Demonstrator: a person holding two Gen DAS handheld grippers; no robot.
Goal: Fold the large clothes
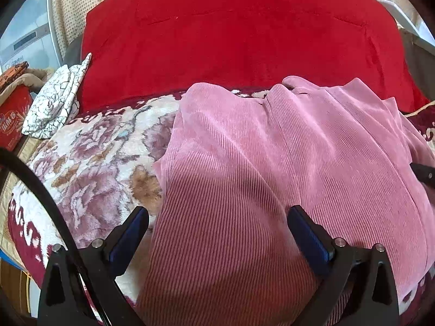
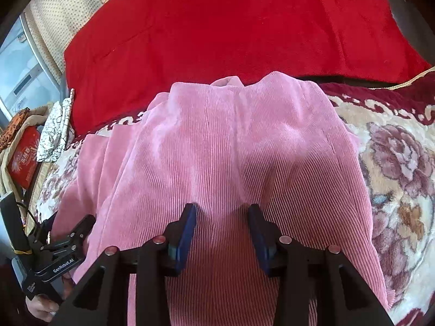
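A large pink corduroy garment (image 1: 272, 168) lies spread on a floral blanket (image 1: 95, 146); it also fills the middle of the right wrist view (image 2: 217, 149). My left gripper (image 1: 217, 217) is open, its blue pads wide apart just above the garment's near left part, holding nothing. My right gripper (image 2: 221, 212) is open with a narrower gap, low over the garment's middle, with cloth showing between the pads but not pinched. The left gripper also shows in the right wrist view (image 2: 68, 250) at the garment's left edge.
A big red cushion (image 1: 244, 32) lies behind the garment. A white crackle-patterned cloth (image 1: 54, 103) and a red box (image 1: 11, 119) sit at the left edge of the bed. A window (image 1: 24, 35) is at far left. The floral blanket (image 2: 394, 176) extends to the right.
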